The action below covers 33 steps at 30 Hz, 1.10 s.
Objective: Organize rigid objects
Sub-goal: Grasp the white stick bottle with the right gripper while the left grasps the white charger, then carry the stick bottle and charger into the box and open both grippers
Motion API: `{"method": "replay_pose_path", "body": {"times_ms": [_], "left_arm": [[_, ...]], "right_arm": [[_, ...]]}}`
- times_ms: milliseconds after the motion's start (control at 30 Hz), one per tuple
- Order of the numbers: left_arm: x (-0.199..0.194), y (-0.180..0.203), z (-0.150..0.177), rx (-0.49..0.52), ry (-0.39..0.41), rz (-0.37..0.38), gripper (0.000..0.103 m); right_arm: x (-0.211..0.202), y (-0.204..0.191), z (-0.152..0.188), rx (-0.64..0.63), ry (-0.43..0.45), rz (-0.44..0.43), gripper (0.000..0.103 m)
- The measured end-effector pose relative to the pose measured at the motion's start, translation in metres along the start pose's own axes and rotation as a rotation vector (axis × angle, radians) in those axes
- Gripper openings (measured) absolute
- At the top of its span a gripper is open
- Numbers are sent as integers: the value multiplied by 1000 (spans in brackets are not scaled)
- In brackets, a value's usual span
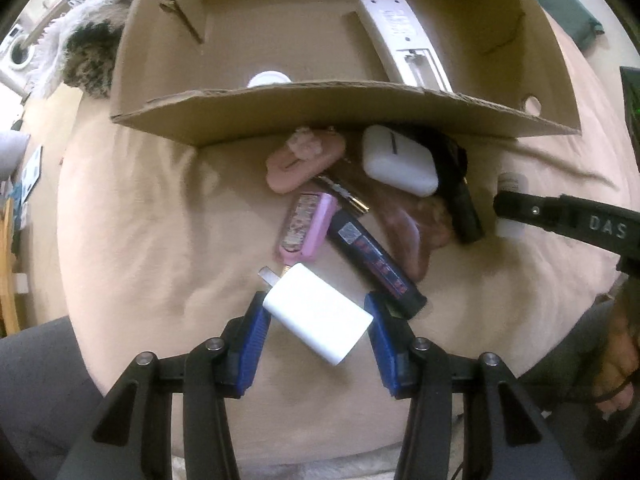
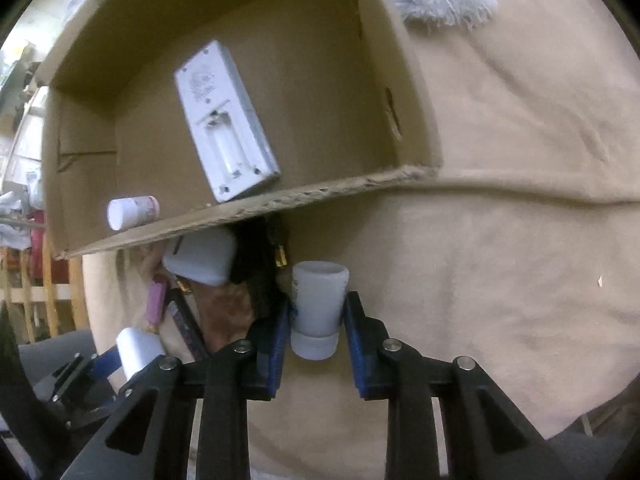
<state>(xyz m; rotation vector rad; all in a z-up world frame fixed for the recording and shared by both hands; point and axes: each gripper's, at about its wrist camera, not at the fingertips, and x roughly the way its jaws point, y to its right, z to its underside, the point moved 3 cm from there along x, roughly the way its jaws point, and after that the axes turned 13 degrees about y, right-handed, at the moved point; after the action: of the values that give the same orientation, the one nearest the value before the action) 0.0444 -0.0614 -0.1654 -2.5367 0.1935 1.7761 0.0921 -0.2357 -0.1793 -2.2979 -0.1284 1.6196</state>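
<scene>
While your left gripper [image 1: 318,316] points down at the tan sheet [image 1: 140,220], its blue pads [image 1: 252,328] close in on a white charger block [image 1: 320,314] lying slantwise between them; the left pad touches the block's corner and the right pad meets its far edge, so the hold looks made, though only at the corners. Just beyond those fingertips lies a heap: a pink case [image 1: 306,224], a dark tube with red lettering [image 1: 376,264], a white earbud case [image 1: 398,160], and a pink clip [image 1: 304,158] tucked under the box edge. Farther ahead, the cardboard box [image 1: 340,112] holds a white remote [image 1: 404,40] lying back-up with its battery bay open, and a small white bottle [image 2: 132,212]. Your right gripper [image 2: 318,316] has its jaws narrowed around a white pill bottle [image 2: 318,308] lying on the sheet, cap toward you, both pads against its sides. Directly left of that claw sits the same heap, with the box wall just ahead.
</scene>
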Motion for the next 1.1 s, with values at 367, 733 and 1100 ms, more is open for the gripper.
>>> {"method": "replay_pose_path", "body": {"times_ms": [367, 733, 1100], "left_arm": [[-9, -6, -2, -16, 34, -18, 45], [-66, -50, -19, -140, 122, -79, 45], [-111, -63, -61, -244, 232, -85, 45]], "right_arm": [[-16, -7, 1, -33, 63, -18, 28], [-59, -16, 1, -62, 180, -90, 28], [-94, -29, -10, -82, 313, -164, 28]]}}
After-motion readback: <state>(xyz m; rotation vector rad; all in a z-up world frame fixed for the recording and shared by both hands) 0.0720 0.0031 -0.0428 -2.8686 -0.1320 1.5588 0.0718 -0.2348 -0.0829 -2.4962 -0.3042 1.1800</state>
